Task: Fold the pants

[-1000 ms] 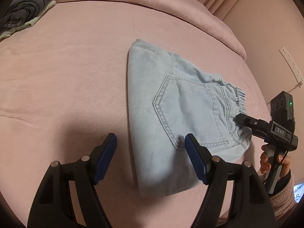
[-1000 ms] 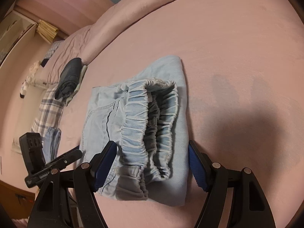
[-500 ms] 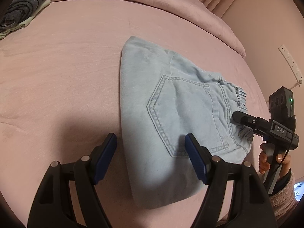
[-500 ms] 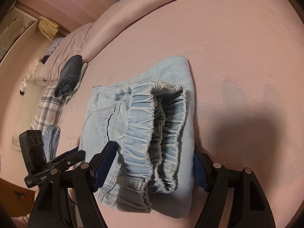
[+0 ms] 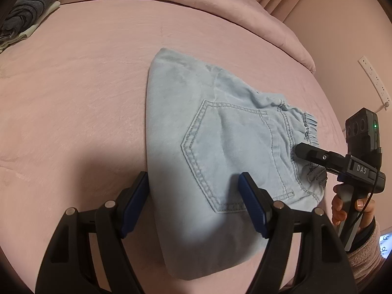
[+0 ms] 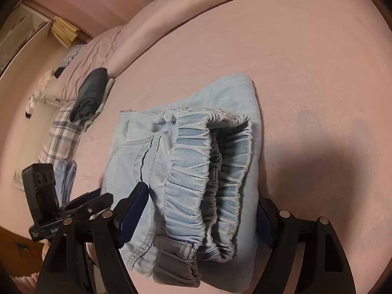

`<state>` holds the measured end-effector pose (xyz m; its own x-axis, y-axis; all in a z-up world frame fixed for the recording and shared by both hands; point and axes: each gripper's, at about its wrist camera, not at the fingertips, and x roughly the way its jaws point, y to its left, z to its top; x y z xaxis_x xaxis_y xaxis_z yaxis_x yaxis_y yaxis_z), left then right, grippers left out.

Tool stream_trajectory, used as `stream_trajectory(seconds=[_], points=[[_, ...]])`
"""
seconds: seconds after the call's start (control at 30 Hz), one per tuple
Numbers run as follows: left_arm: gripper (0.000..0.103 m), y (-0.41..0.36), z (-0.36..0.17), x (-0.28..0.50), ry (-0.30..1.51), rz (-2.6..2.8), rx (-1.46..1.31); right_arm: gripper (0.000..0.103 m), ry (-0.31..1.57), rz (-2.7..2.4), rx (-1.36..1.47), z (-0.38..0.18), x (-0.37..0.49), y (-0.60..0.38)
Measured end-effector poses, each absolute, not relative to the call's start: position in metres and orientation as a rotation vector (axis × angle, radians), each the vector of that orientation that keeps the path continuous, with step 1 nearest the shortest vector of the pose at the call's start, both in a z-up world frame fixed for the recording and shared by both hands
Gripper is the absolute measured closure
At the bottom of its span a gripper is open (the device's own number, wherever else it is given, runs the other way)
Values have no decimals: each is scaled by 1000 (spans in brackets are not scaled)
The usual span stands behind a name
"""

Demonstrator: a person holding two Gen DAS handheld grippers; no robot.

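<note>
Light blue denim pants [image 5: 220, 152] lie folded into a compact stack on the pink bed, back pocket up. In the right wrist view the pants [image 6: 186, 161] show their gathered elastic waistband end. My left gripper [image 5: 194, 203] is open, its jaws straddling the near folded edge of the stack. My right gripper [image 6: 201, 218] is open, its jaws on either side of the waistband end; it also shows in the left wrist view [image 5: 303, 152] at the waistband. The left gripper shows in the right wrist view [image 6: 98, 202] at the stack's left side.
A folded dark grey garment [image 5: 27, 7] on a pale one lies at the far left of the bed [image 5: 73, 85]; it also shows in the right wrist view [image 6: 90, 93]. A plaid cloth [image 6: 61, 132] lies by the bed's edge. A power strip [image 5: 373, 78] hangs on the wall.
Both grippers have moved in closer to the folded pants, so the stack now sits between each pair of open jaws. The pants have kept their folded shape.
</note>
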<state>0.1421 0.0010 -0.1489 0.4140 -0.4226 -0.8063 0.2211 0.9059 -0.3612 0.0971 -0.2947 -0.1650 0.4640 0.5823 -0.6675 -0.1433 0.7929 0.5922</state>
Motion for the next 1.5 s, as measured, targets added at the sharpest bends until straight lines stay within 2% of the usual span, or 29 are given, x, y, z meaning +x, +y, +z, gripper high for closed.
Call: stream_trajectory(seconds=[1.5], points=[[26, -8, -148, 151, 1071, -406, -195, 21, 995, 461, 465, -167, 98, -281]])
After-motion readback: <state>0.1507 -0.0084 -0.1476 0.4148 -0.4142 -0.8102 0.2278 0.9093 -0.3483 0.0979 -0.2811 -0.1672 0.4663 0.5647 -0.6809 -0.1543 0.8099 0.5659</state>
